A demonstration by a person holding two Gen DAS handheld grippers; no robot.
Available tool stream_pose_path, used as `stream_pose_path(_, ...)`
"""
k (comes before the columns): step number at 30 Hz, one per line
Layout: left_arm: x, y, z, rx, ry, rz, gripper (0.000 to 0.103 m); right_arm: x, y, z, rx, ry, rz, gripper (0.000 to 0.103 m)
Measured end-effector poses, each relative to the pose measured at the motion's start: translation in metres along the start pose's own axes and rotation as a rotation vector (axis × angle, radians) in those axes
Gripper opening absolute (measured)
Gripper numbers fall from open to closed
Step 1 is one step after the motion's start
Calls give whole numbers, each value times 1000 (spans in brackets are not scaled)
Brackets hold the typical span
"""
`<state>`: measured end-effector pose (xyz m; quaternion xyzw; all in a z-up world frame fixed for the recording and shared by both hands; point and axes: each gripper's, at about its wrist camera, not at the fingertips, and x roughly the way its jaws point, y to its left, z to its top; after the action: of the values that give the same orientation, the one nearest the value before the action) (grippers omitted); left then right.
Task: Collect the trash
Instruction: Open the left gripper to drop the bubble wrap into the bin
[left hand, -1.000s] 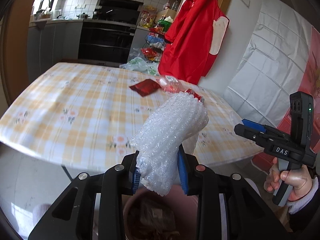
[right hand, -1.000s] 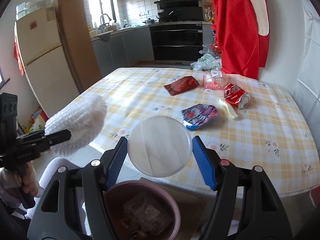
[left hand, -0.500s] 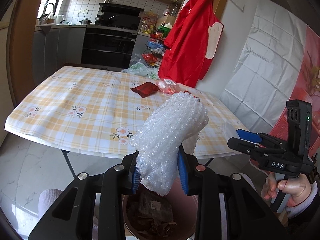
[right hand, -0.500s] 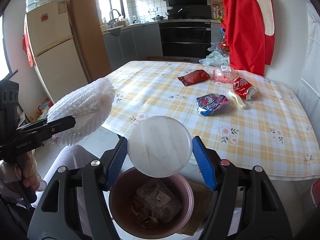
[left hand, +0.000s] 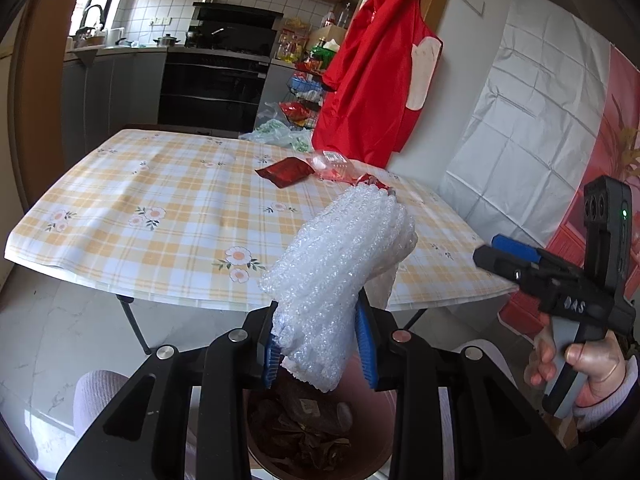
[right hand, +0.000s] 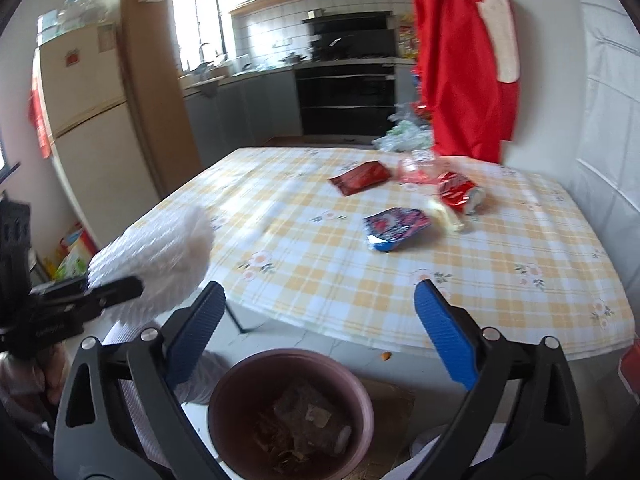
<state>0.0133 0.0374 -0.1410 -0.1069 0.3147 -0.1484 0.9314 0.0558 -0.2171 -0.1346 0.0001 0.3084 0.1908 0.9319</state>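
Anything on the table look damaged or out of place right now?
Yes: a crushed red can lies on its side on the table, with a torn blue wrapper and a red packet loose nearby.

We see a red apron (left hand: 376, 68) hanging by the white wall, a black oven (right hand: 346, 92) under grey counters, a cream fridge (right hand: 80, 120) at left, and a white quilted sheet (left hand: 532, 128).

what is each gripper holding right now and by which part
The left gripper pinches the bubble wrap wad near its lower end. The right gripper holds nothing; its fingers are opening over the trash bin.
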Motion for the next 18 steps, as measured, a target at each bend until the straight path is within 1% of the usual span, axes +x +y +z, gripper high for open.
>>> stream_pose_path(3, 2, -3, -1, 9, 7, -9, 32, -4, -9, 2, 35, -20, -23, 97)
stream_pose_path(7, 3, -7, -3, 18, 18, -25, 33, -9, -17, 4, 62, -37, -43, 97)
stream_pose_path(14, 5, -21, -6, 64, 32, -75, 36, -8, -23, 6, 85, -33, -48, 97)
stream_pose_path(15, 5, -23, -6, 68, 34, -81, 39, -8, -23, 5, 86, -32, -49, 97)
stream_pose_path(17, 5, -25, -6, 72, 35, -98, 50, -8, -24, 5, 88, -30, -49, 97)
stream_pose_path(18, 5, -25, -7, 70, 30, -97, 64, -8, -24, 6, 88, -30, -49, 97)
